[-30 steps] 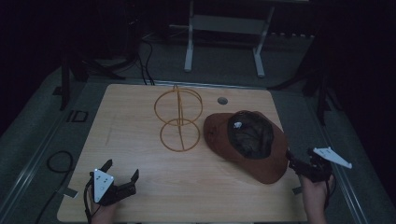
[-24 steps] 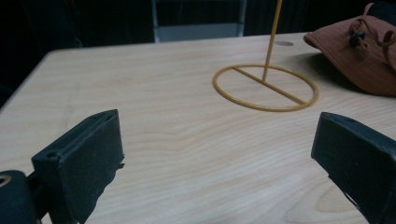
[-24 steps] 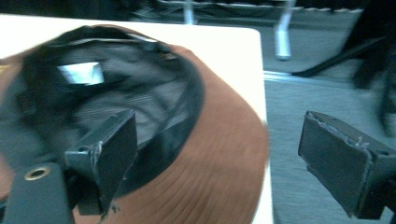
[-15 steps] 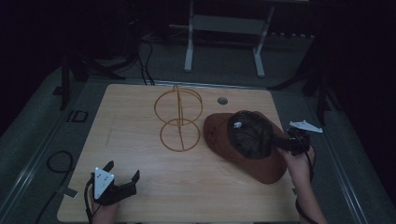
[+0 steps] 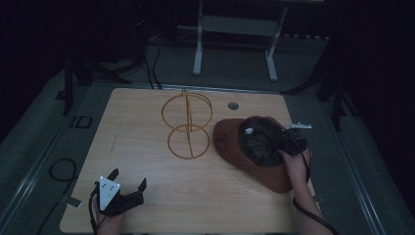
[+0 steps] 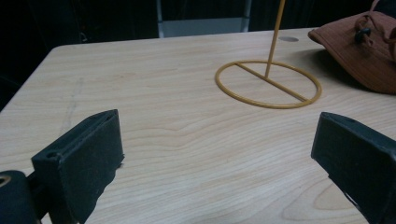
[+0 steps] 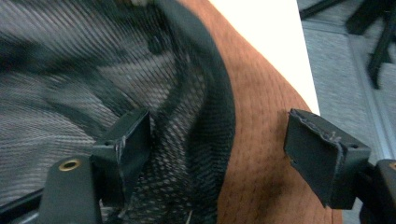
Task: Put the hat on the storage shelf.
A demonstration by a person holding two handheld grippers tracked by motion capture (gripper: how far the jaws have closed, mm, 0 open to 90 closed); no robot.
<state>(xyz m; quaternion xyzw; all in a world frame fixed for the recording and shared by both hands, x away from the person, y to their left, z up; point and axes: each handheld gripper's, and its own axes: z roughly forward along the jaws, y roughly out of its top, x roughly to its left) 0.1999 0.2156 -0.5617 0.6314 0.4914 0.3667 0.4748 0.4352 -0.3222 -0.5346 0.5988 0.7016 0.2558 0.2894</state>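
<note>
- The brown hat (image 5: 244,154) is laid upside down on the right part of the wooden table (image 5: 142,147), near the right edge; its dark mesh lining (image 5: 259,144) is turned upward; a small white tag (image 5: 249,130) is seen at the inner rim.
- The right gripper (image 5: 286,147) is positioned at the hat's right rim, held by the right hand (image 5: 295,164); its jaws have just been closing, with the rim between them; in the right gripper view one jaw is set inside against the mesh lining (image 7: 196,140) and the other stands outside over the brown brim (image 7: 261,154), clear of the fabric; the jaws are thus spread, and no pinch is made yet.
- The left gripper (image 5: 128,188) is held low at the near left corner of the table, well apart from the hat; its jaws are spread wide with nothing between them; bare table (image 6: 187,140) is seen between them in the left gripper view.
- The yellow wire stand (image 5: 188,129) is placed upright near the table's middle, just beside the hat's left side; its ring base (image 6: 268,84) lies flat on the wood.
- A round grommet (image 5: 233,105) is set in the tabletop behind the hat.
</note>
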